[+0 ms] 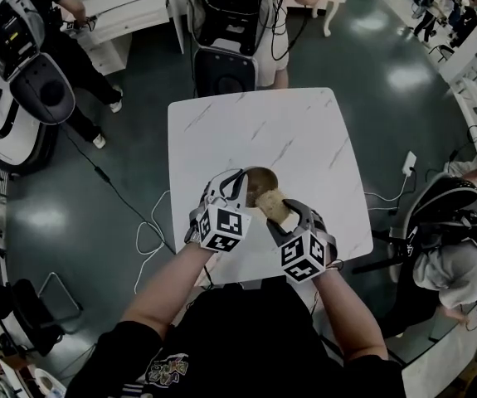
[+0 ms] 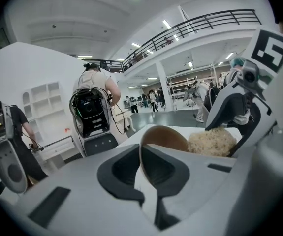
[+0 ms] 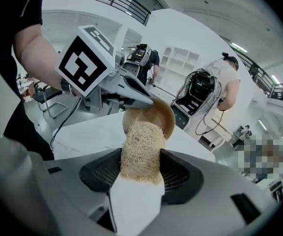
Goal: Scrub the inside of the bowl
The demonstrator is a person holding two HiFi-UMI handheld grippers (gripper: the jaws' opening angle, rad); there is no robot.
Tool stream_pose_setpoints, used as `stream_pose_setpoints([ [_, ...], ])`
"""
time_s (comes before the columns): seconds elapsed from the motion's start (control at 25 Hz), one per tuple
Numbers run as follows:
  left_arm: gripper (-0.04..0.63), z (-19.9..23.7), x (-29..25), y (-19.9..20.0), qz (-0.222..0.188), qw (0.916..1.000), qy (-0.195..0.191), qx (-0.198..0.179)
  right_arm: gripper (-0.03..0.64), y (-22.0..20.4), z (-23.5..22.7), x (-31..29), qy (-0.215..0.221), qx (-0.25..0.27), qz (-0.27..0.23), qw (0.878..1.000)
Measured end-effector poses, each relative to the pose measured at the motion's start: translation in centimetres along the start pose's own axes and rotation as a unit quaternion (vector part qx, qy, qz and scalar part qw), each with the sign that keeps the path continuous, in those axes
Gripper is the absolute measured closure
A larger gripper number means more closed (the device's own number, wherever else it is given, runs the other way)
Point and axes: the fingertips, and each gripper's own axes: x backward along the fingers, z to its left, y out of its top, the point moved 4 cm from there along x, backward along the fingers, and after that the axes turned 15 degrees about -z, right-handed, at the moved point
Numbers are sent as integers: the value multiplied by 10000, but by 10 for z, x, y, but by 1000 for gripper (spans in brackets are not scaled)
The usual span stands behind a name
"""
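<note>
My two bare forearms come in from the near side and meet over the white marbled square table. My left gripper points forward and a little downward, slightly turned to the right. My right gripper points more steeply down and is turned inward, towards the left one.

The left jaws are almost together and pinch the thin rim of the brown round wooden bowl. The bowl is tilted, with its opening turned towards my right jaws. Whether its bottom touches the table, I cannot tell.

The right jaws are closed on the pale fibrous scrubbing pad. The pad sticks out beyond the fingertips, and its far end reaches into the opening of the bowl. From the left gripper view the pad sits just to the right of the bowl.

Beyond both jaws the tabletop is bare up to its far edge. The right edge of the table is near the outer side of my right gripper, and the near edge lies under my wrists. Past the far edge stands a black machine on a stand, with a person at it. On the dark floor left of my left gripper lies a white cable.
</note>
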Motion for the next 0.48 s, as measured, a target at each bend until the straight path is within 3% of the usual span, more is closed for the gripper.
stream_pose_setpoints([
  [0.16,577,2,3,-9,-44,9995,-279,117,367,-14,-25,23,-380,-361,-161,9985],
  [0.28,577,-7,7,-13,-229,9951,-914,294,367,-16,-48,34,-453,-1016,-553,9923],
  [0.36,577,-16,12,-10,-454,9871,-1495,354,367,-11,-60,35,-221,-1487,-906,9845],
  [0.48,577,-29,23,-2,-731,9681,-2351,463,367,-1,-67,30,443,-2132,-1374,9663],
])
